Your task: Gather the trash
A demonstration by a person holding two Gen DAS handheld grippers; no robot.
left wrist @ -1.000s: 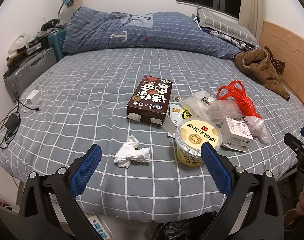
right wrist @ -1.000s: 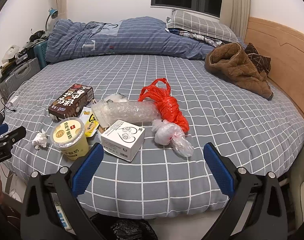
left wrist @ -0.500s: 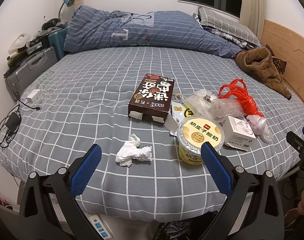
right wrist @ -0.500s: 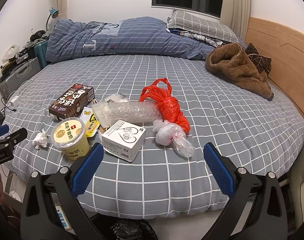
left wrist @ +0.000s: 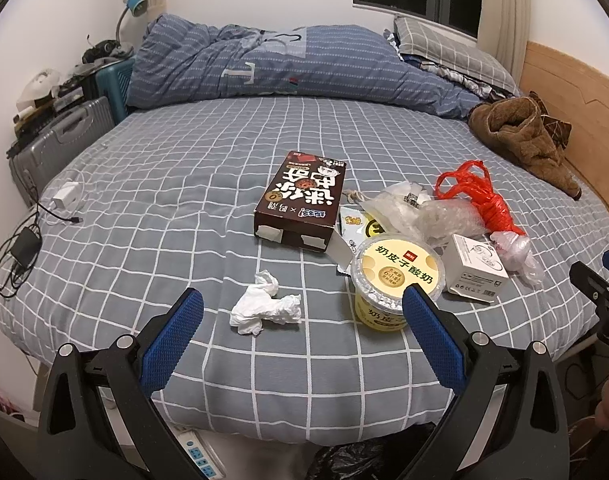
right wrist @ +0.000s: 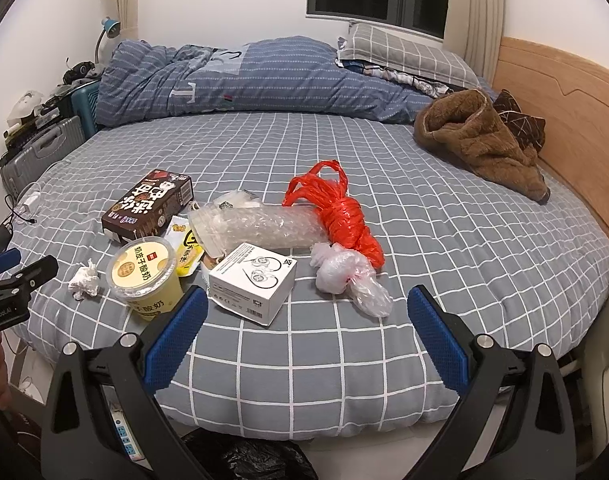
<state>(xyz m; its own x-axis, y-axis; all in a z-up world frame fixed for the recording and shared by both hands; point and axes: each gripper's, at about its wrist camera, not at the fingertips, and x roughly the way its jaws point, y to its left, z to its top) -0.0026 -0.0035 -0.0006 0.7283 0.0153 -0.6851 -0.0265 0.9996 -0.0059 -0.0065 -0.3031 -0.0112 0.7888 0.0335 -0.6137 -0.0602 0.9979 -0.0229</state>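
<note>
Trash lies on the grey checked bed (left wrist: 164, 208). A crumpled white tissue (left wrist: 264, 306) rests just beyond my open left gripper (left wrist: 300, 320). Beside it stand a yellow yoghurt cup (left wrist: 396, 276), a brown carton (left wrist: 304, 200), a white box (left wrist: 474, 268), bubble wrap (right wrist: 260, 226), an orange-red plastic bag (right wrist: 340, 212) and a clear knotted bag (right wrist: 348, 276). My right gripper (right wrist: 304, 320) hangs open over the bed's near edge, short of the white box (right wrist: 252, 280) and the clear bag. Nothing sits between either pair of fingers.
A black bag (right wrist: 244, 458) lies on the floor below the bed edge, next to a power strip (left wrist: 198, 454). A brown fleece garment (right wrist: 484, 140) rests by the wooden headboard (right wrist: 564, 120). A blue duvet (left wrist: 284, 68), suitcase (left wrist: 52, 144) and chargers (left wrist: 64, 196) are at the left.
Both grippers have drifted slightly nearer the trash on the bed. Their fingers stay open and nothing has been picked up.
</note>
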